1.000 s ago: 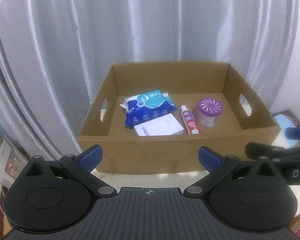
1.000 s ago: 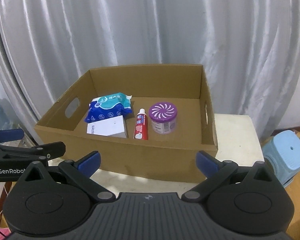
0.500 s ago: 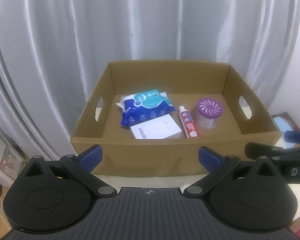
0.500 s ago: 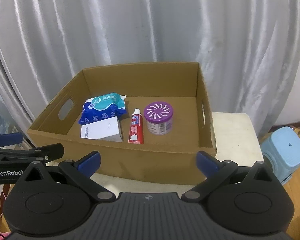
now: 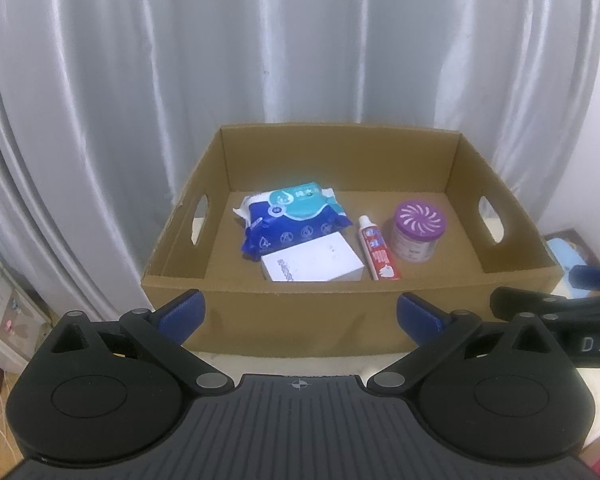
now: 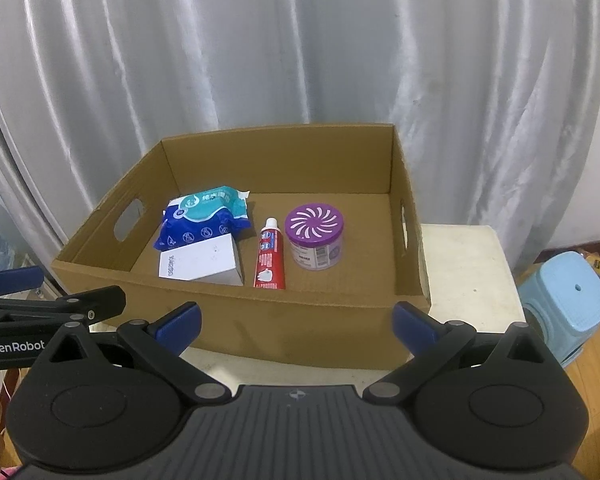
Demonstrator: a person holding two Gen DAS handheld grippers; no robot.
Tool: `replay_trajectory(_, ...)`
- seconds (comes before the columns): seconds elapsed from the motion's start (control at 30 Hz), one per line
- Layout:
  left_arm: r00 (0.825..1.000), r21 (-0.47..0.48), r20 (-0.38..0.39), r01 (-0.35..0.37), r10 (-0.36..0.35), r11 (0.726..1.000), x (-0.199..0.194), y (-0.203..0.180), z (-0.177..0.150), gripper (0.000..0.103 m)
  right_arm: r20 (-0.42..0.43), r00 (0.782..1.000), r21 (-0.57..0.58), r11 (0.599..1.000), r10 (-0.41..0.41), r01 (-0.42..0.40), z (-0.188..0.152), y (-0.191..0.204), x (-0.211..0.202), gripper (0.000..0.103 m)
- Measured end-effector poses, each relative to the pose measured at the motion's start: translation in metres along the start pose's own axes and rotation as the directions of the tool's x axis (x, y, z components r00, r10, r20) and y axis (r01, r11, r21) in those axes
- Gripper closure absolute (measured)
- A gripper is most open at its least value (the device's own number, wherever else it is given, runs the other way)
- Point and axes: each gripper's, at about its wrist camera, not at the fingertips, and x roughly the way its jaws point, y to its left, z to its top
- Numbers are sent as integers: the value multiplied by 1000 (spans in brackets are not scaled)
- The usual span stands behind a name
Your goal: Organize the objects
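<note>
An open cardboard box point(image 5: 300, 312) point(image 6: 308, 324) stands on a white table. In it lie a blue wet-wipes pack point(image 5: 292, 224) point(image 6: 204, 224), a white carton point(image 5: 312, 264) point(image 6: 200, 262), a red toothpaste tube point(image 5: 376, 254) point(image 6: 270, 254) and a purple-lidded jar point(image 5: 418, 232) point(image 6: 314, 236). My left gripper point(image 5: 300, 314) is open and empty, in front of the box's near wall. My right gripper point(image 6: 296, 320) is open and empty too, in front of the same wall. Each gripper shows at the edge of the other's view.
Grey curtains point(image 6: 300, 60) hang close behind the box. A light blue plastic stool point(image 6: 564, 304) stands on the wooden floor to the right of the table point(image 6: 472, 272). A white cabinet point(image 5: 8, 320) is low at the left.
Both grippers have drawn back and risen a little, so the box sits lower and smaller in view. The objects in the box have not moved. Both stay open.
</note>
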Motion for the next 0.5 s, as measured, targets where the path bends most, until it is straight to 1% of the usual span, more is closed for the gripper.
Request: replay_trajectory(0.5,1000,-8,5,-8,8,1000,-5,0,1,1,-5,1000,17,1000,5,-5,1,0,-3,0)
